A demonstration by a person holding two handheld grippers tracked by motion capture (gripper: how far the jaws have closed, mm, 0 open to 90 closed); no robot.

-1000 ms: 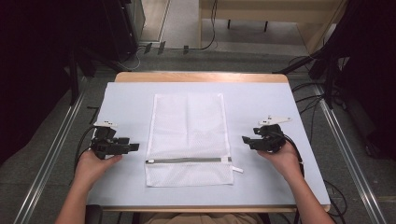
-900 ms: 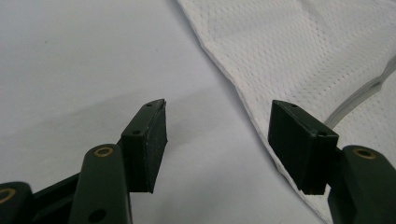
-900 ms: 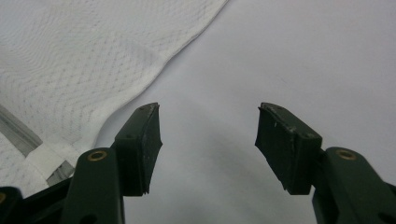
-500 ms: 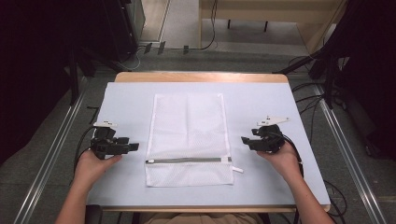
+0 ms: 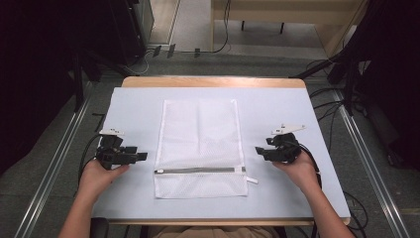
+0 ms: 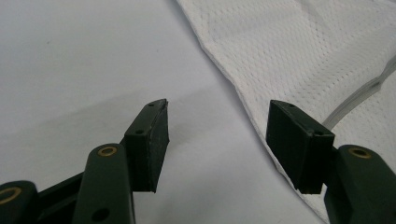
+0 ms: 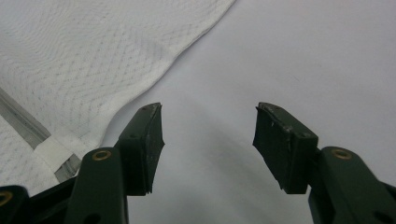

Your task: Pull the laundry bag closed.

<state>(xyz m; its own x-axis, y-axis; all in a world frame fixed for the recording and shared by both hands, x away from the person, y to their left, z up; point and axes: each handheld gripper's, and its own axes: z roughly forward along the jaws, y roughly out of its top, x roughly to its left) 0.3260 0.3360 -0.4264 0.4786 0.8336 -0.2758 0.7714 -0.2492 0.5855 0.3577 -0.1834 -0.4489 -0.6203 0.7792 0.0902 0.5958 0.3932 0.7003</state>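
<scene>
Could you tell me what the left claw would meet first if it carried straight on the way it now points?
Most likely the left edge of the white mesh bag. The left claw points across the pale blue table cover toward it, jaws open and empty. In the left gripper view the bag's hem lies just ahead, though depth is unclear.

A white rectangular mesh laundry bag [image 5: 199, 147] lies flat and spread out at the middle of the pale blue table top, its long sides running from 12 to 6 o'clock. A grey zipper [image 5: 198, 170] crosses it near the 6 o'clock end, closed, with a small white pull tab [image 5: 251, 180] at 3 o'clock.
</scene>
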